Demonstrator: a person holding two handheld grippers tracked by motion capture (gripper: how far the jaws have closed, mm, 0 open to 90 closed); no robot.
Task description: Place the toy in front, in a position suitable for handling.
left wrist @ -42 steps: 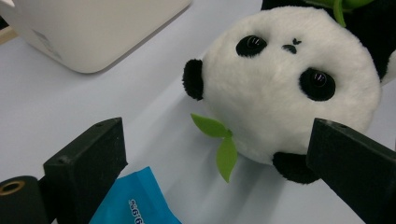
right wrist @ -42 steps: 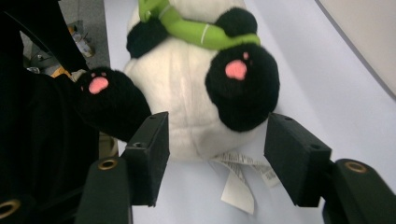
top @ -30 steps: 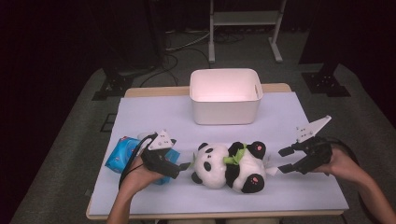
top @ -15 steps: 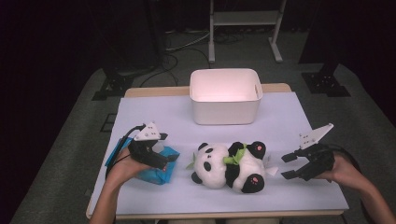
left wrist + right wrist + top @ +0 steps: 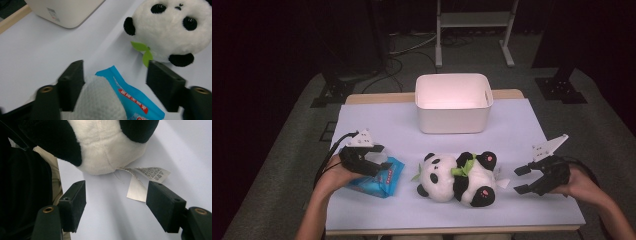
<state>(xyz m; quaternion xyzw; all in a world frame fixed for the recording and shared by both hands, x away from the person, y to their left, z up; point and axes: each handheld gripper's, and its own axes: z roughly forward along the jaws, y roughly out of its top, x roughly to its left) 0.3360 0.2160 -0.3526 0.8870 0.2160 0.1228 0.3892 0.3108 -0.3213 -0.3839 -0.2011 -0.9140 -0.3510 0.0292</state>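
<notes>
My left gripper [image 5: 113, 82] has just been closing around a white wipe [image 5: 100, 100] sticking up from the blue packet [image 5: 379, 176], no firm pinch yet; my right gripper [image 5: 524, 180] gapes empty near the panda [image 5: 457, 177]; nothing is in the bin [image 5: 453, 120].

Lab/recording studio: dark room, grey carpet floor [image 5: 287, 150], loose cables [image 5: 404, 57], metal equip. stand [image 5: 474, 20], table [image 5: 377, 120] w/ white cover.

The left gripper [image 5: 379, 157] sits over a blue packet [image 5: 379, 179], its jaws just closing — beside it lies a plush panda [image 5: 457, 177], the right gripper [image 5: 523, 179] spread wide near its rump.
</notes>
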